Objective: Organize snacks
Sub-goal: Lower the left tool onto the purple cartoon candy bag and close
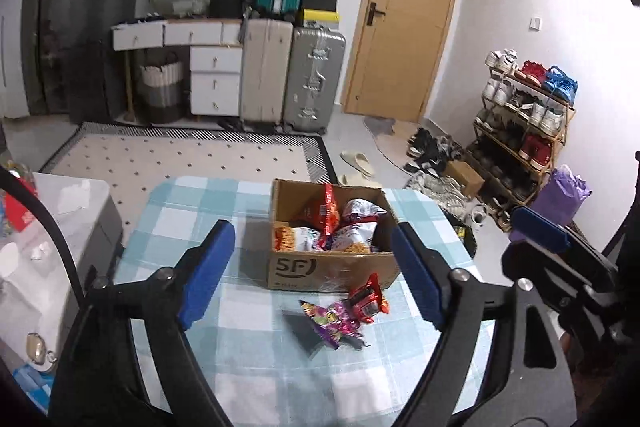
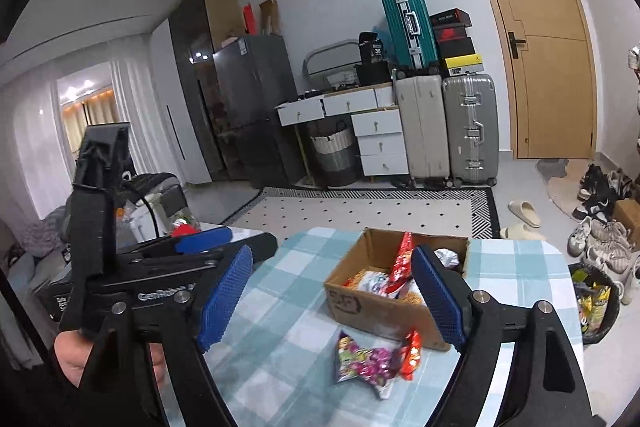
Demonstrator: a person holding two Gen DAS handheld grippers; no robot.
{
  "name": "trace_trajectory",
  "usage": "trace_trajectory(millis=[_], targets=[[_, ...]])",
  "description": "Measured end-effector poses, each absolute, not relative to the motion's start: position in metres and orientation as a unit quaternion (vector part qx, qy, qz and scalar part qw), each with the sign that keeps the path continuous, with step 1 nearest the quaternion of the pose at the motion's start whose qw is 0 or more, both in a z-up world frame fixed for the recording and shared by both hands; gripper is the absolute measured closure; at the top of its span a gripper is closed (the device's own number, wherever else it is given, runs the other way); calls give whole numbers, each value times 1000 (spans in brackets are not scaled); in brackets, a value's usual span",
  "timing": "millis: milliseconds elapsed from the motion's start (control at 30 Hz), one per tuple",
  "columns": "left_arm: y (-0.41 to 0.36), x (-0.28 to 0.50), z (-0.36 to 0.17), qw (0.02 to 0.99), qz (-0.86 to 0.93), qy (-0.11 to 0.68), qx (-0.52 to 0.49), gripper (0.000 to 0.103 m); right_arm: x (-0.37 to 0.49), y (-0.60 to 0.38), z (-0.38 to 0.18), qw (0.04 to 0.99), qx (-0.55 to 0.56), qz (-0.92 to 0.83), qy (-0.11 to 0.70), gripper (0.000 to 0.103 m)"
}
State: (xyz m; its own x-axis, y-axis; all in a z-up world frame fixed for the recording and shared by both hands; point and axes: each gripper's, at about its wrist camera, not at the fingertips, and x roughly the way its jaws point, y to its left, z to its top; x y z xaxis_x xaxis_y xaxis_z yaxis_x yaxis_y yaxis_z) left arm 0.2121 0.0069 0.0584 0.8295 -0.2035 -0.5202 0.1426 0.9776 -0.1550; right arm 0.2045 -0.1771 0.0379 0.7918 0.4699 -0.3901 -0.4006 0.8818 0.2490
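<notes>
Above the checked tabletop (image 1: 188, 223), the left claw (image 1: 308, 275) stands wide open with nothing between its blue pads (image 1: 208, 275); they touch nothing. The right claw (image 2: 336, 303) is spread just as wide and is likewise empty, its pads (image 2: 226, 297) clear of everything below. In the left wrist view the right claw (image 1: 538, 229) shows at the right edge; in the right wrist view the left claw (image 2: 204, 239) sits at the left, with a hand (image 2: 74, 359) gripping its handle.

On the tabletop a cardboard box (image 1: 332, 269) stands open-topped and upright, filled with snack bags (image 1: 352, 227), one red packet (image 1: 330, 207) sticking up on end. Just in front of the box lie two loose packets: a purple snack packet (image 1: 336, 321) lying flat, its long axis running roughly across the left view, and a red snack packet (image 1: 368, 297) touching it and lying right against the box's front wall.

Beyond the tabletop are a patterned rug (image 1: 180, 151), white drawers (image 1: 212, 83), suitcases (image 1: 290, 75), a wooden door (image 1: 400, 15) and a shoe rack (image 1: 520, 123). A bin (image 2: 594, 301) stands beside the tabletop's right edge.
</notes>
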Motion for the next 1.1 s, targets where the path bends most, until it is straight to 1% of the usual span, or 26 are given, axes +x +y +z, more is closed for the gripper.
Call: trace_trajectory(millis=[33, 200, 300, 367, 433, 533, 600, 667, 767, 1100], targets=[[8, 204, 60, 956, -89, 274, -52, 23, 196, -176, 39, 944, 79, 232, 222, 19], [25, 163, 57, 959, -82, 264, -64, 23, 166, -172, 39, 951, 77, 221, 202, 10], [36, 141, 47, 960, -70, 262, -69, 23, 146, -172, 27, 953, 98, 216, 190, 7], [38, 131, 35, 962, -62, 258, -57, 20, 136, -173, 14, 954, 107, 209, 185, 6], [40, 124, 25, 964, -62, 254, -51, 19, 126, -175, 1, 957, 110, 200, 179, 5], [43, 115, 5, 963, -71, 254, -63, 18, 106, -180, -14, 962, 116, 203, 143, 2], [41, 113, -8, 963, -81, 251, -62, 13, 99, -184, -22, 965, 118, 196, 129, 1], [36, 110, -22, 965, -77, 244, -47, 0, 95, -190, -30, 966, 122, 193, 119, 0], [21, 112, -40, 969, -79, 233, -20, 0, 97, -192, -46, 968, 108, 183, 135, 0], [-20, 168, -108, 942, -105, 319, -7, 0, 137, -210, -101, 960, 125, 151, 203, 0]])
